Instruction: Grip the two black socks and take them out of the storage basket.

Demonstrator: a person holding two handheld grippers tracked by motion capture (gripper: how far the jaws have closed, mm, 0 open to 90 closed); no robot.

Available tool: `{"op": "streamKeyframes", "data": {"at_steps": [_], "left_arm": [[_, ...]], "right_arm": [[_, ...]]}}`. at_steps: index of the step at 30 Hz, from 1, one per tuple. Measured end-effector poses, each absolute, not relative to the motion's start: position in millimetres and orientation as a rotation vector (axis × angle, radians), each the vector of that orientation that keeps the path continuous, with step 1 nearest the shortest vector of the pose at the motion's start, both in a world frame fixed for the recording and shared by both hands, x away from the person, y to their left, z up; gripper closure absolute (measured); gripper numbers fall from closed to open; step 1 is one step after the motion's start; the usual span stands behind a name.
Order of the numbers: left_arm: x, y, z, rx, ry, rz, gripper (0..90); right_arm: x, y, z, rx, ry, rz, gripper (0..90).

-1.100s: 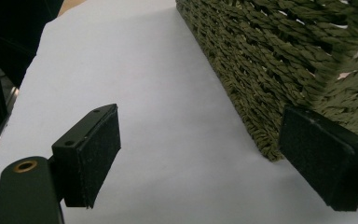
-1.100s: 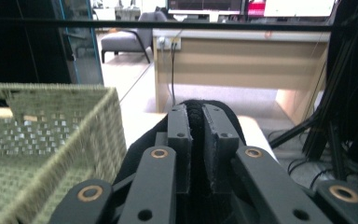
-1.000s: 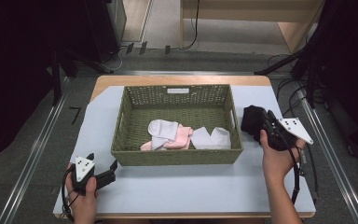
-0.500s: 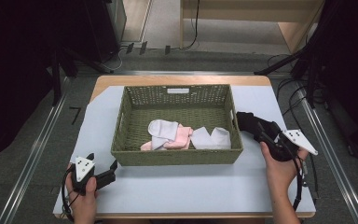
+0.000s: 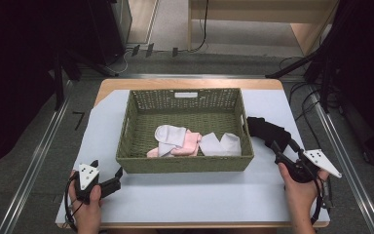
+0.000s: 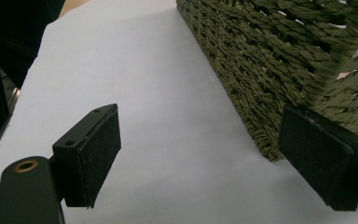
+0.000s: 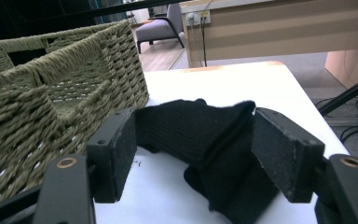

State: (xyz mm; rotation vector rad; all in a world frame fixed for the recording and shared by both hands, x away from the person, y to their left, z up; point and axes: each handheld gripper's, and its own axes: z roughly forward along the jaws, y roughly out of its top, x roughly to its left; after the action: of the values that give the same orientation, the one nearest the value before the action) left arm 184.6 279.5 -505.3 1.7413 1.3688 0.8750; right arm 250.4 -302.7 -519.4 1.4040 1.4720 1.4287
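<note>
The black sock (image 7: 209, 144) lay on the white table (image 5: 185, 195), just right of the basket (image 5: 185, 163). The right claw (image 5: 281, 152) sat around it, and its jaws had just been opening, with the sock between them. They stood wide, so the sock looked let go, though I could not tell for sure if one pad still brushed it.

The sock was bunched up. If the claw pulled away fast, a pad might catch the cloth and drag it toward the table edge. If the claw tried to grab again, it might pinch only a loose fold, and the sock could slip out.

The basket wall stood close by on the left, so a lift over it could bump the rim. Inside lay white socks (image 5: 220, 144) and a pink sock (image 5: 187, 145).

The left claw (image 6: 200, 154) rested wide and empty by the basket's near corner.
</note>
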Motion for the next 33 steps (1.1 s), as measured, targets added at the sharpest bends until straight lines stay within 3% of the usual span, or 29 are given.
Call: {"op": "streamKeyframes", "data": {"at_steps": [33], "left_arm": [[184,279,-505,1.742,1.368,0.881,14.7]], "right_arm": [[203,-344,-527,1.408,1.449,1.420,22.5]]}}
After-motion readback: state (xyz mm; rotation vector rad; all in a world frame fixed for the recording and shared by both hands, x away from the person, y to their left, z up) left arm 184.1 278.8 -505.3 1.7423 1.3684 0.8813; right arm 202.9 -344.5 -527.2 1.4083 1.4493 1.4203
